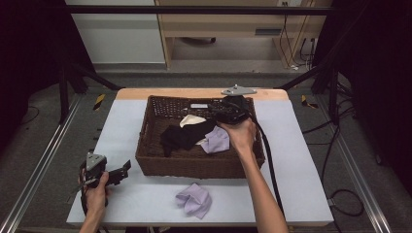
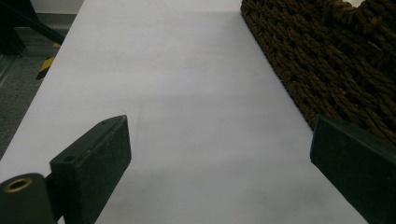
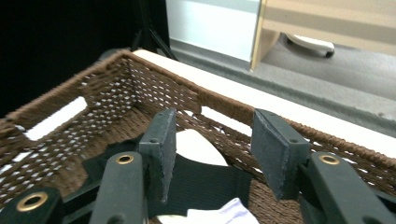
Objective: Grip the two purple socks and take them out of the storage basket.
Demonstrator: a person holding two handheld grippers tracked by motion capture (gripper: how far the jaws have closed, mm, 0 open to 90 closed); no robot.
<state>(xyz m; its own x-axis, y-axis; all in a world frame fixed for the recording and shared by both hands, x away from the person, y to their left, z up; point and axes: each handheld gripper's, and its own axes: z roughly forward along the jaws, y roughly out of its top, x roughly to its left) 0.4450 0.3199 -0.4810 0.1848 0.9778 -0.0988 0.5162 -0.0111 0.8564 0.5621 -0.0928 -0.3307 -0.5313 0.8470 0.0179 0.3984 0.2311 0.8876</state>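
With my right gripper (image 1: 228, 116) over the wicker basket (image 1: 145, 158), fingers parted and empty like the left gripper (image 1: 124, 170), I'd pinch the limp, light lilac cloth (image 1: 194, 200) before the basket at a raised fold

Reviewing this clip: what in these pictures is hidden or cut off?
- High view: right tool, its jaws hidden by its own body and the hand.
- High view: white cloth in the basket, mostly under the black cloth.
- Left tool view: basket cut off by the frame's right edge.
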